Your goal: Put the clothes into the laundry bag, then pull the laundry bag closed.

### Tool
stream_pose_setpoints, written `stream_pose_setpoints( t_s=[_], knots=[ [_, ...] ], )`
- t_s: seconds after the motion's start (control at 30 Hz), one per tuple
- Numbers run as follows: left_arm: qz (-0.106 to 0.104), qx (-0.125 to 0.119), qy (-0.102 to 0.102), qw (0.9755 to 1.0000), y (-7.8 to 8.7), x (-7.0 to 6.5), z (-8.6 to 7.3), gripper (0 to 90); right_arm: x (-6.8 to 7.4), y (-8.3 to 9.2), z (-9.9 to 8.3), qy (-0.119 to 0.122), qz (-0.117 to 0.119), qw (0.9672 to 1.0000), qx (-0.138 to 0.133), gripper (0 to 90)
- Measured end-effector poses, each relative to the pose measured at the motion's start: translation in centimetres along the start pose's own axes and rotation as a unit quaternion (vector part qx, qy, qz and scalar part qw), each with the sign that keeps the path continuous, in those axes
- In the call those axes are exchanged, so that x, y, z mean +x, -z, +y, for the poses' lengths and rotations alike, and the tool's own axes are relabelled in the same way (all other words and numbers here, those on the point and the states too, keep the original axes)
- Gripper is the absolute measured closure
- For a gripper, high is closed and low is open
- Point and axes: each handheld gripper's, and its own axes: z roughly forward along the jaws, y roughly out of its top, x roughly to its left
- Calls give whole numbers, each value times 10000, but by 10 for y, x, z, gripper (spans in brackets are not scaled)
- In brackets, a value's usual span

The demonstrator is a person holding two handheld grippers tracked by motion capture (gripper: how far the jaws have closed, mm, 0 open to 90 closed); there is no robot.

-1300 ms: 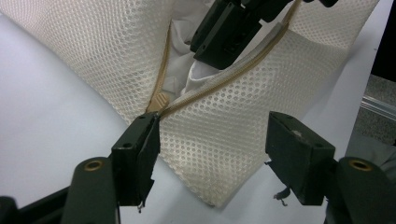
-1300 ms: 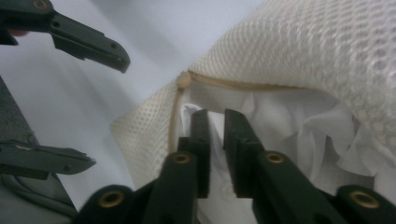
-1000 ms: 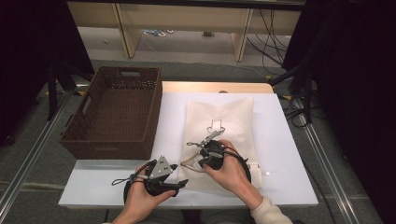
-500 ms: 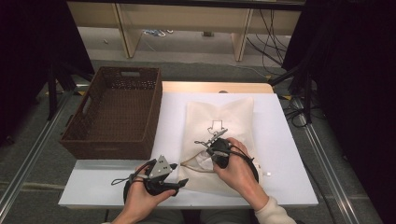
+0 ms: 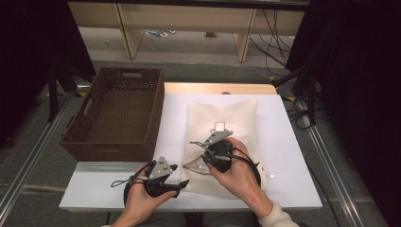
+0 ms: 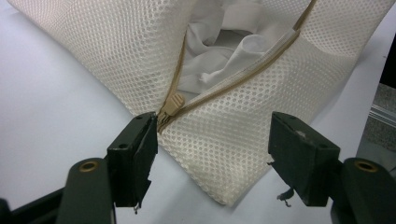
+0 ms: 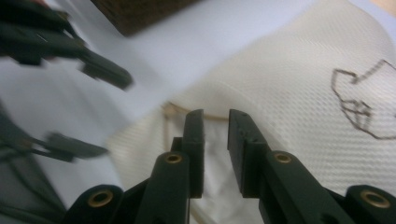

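Since the earlier frames the right gripper [image 5: 202,152] had lifted a little over the mesh bag [image 5: 227,124], and its jaws had just been opening; in the right gripper view they stood a narrow gap apart with nothing pressed between them, released, hovering over the bag's open mouth. The left gripper [image 5: 182,184] had kept its place at the bag's near corner.

In the left gripper view the left gripper [image 6: 212,149] stood wide open, its jaws on either side of that corner of the mesh bag [image 6: 233,140] without clamping it. The beige zipper pull [image 6: 173,103] sat just ahead of one jaw, very close to its tip, at the end of the zipper. Beyond the pull the zipper was parted, and crumpled white cloth [image 6: 219,51] showed inside the bag.

In the right gripper view the mesh bag [image 7: 299,79] lay under and ahead of the right gripper [image 7: 215,122], a dark line drawing [image 7: 357,105] printed on it off to one side. The left gripper [image 7: 91,105] appeared blurred farther off.

On the white surface [image 5: 283,142] the bag lay flat, and the brown wicker basket [image 5: 118,118] stood well beyond the left gripper.
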Motion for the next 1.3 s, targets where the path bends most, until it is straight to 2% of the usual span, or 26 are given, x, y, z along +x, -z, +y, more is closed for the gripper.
stream_pose_setpoints(
  t_s=[0.03,0.07,0.1,0.13,0.17,0.2,0.23,0.27,0.33,0.37,0.43,0.47,0.57,0.6,0.67,0.7,0.77,0.87,0.93,1.0,1.07,1.1,1.17,1.2,1.27,1.3],
  knots=[
    [-40,-3,164,9999,-1,-1,-1,331,0,1,2,-45,179,9998,17,777],
    [-49,69,115,9999,0,0,-1,330,2,-1,4,-182,219,9996,35,775],
    [-56,19,137,9999,-1,0,-2,328,1,-6,5,-85,304,9995,45,772],
    [13,-40,6,10000,-1,2,-2,326,1,-10,6,-152,377,9991,92,767],
    [-47,12,82,10000,0,1,-1,326,1,-16,6,-224,420,9988,110,762],
    [-6,-79,228,9997,-2,0,-3,325,-1,-21,7,-271,481,9983,165,760],
    [-3,-45,117,9999,-1,2,-2,324,0,-25,7,-420,600,9969,275,758],
    [7,-67,255,9997,-1,2,-3,323,-1,-29,7,-415,584,9970,306,755],
    [15,-65,141,9999,0,4,-3,322,-2,-34,8,-523,667,9957,364,743],
    [2,-61,269,9996,0,3,-3,321,-4,-36,9,-526,713,9954,354,739],
    [20,-112,305,9995,0,3,-3,320,-4,-37,12,-500,723,9956,334,721],
    [26,-43,197,9998,2,4,-2,318,-3,-38,13,-580,797,9946,331,712],
    [40,-134,269,9995,2,3,-1,311,-3,-41,13,-614,891,9936,327,686],
    [50,-133,126,9998,2,5,0,310,-3,-41,13,-643,868,9935,349,682],
    [77,-153,114,9998,3,6,0,307,-5,-41,11,-657,918,9929,362,678],
    [88,-202,197,9996,2,6,0,304,-5,-41,11,-790,926,9917,412,678],
    [111,-113,48,9999,4,8,1,300,-8,-41,10,-774,956,9917,375,678],
    [118,-90,52,9999,3,8,0,297,-10,-39,9,-813,924,9917,368,674],
    [123,-181,254,9994,2,5,-1,297,-9,-39,9,-868,964,9908,376,673],
    [126,-110,93,9998,3,7,-2,297,-8,-38,10,-888,994,9904,377,672],
    [155,-84,180,9997,4,6,-2,297,-8,-38,10,-853,961,9910,382,672],
    [107,-179,309,9993,3,4,-3,297,-8,-39,10,-845,960,9911,377,672],
    [166,-153,118,9997,5,6,-2,297,-7,-40,11,-823,988,9910,384,672],
    [161,-235,163,9995,4,5,-3,297,-7,-40,11,-869,966,9907,409,674],
    [170,-125,88,9997,5,7,-3,297,-7,-41,11,-939,970,9896,490,677],
    [118,-147,214,9996,4,6,-3,297,-7,-41,11,-959,970,9893,521,677]
  ],
)
